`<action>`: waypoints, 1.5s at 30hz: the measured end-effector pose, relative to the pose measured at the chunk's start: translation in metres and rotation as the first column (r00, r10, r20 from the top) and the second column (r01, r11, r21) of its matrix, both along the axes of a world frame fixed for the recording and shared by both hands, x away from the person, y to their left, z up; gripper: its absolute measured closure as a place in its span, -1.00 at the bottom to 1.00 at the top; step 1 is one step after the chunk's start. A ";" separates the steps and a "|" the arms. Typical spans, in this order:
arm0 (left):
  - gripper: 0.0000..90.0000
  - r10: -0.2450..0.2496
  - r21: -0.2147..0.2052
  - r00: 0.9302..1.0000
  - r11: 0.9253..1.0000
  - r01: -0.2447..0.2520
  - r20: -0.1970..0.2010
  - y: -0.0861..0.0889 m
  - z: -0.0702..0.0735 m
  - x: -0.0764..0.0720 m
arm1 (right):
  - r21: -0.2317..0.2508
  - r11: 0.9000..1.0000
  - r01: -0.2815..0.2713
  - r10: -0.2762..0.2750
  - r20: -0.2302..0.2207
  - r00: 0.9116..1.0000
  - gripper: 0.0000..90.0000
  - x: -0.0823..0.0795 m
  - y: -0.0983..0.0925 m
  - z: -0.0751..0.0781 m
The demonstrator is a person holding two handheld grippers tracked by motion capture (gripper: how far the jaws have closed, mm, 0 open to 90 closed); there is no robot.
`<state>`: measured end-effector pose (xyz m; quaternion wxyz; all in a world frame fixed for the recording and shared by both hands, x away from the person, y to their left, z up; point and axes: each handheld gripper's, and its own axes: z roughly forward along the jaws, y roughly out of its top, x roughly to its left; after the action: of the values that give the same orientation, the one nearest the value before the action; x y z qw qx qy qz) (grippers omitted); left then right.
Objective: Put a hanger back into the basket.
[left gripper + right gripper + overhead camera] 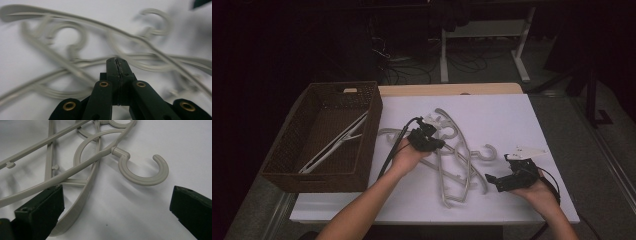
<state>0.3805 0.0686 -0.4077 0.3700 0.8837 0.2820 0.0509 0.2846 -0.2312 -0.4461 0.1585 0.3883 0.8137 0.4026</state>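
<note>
Wicker basket (287,150) holds one white hanger (334,144). Right of the basket, the closed left gripper (432,142) sits over the tangled grey hangers (459,165). The right gripper (509,181) is open beside them

The room is dim, its far side and left edge lost in near darkness. A white rectangular surface (512,125) catches most of the light, with a strip of pale wooden tabletop (452,89) showing along its far edge. Beyond it, a grey floor (482,65) carries a loose tangle of dark cables (412,70). The white metal legs of a table frame (522,55) stand on that floor.
</note>
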 end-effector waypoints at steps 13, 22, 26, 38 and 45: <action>0.99 -0.253 -0.074 0.966 0.966 0.250 -0.045 -0.059 -0.008 -0.068 | -0.002 1.000 0.012 -0.012 -0.003 1.000 -1.00 0.001 -0.002 -0.001; 0.99 -0.301 0.017 0.951 0.953 0.303 -0.068 -0.072 -0.031 -0.086 | -0.002 1.000 0.022 -0.022 -0.004 1.000 -1.00 0.001 -0.006 -0.001; 0.99 -0.299 0.069 0.952 0.950 0.304 -0.067 -0.061 -0.034 -0.089 | -0.004 1.000 0.023 -0.023 -0.005 1.000 -1.00 0.002 -0.005 -0.002; 0.99 -0.192 0.177 0.980 0.964 0.200 -0.061 0.019 -0.037 -0.089 | -0.004 1.000 0.025 -0.025 -0.004 1.000 -1.00 0.002 -0.005 -0.002; 0.99 -0.112 0.165 0.992 0.979 0.120 -0.056 0.061 -0.032 -0.082 | -0.006 1.000 0.026 -0.026 -0.006 1.000 -1.00 0.002 -0.004 -0.002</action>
<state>0.2981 0.1298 -0.4402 0.2900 0.9277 0.2331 0.0324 0.2863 -0.2354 -0.4479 0.1625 0.3994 0.8102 0.3971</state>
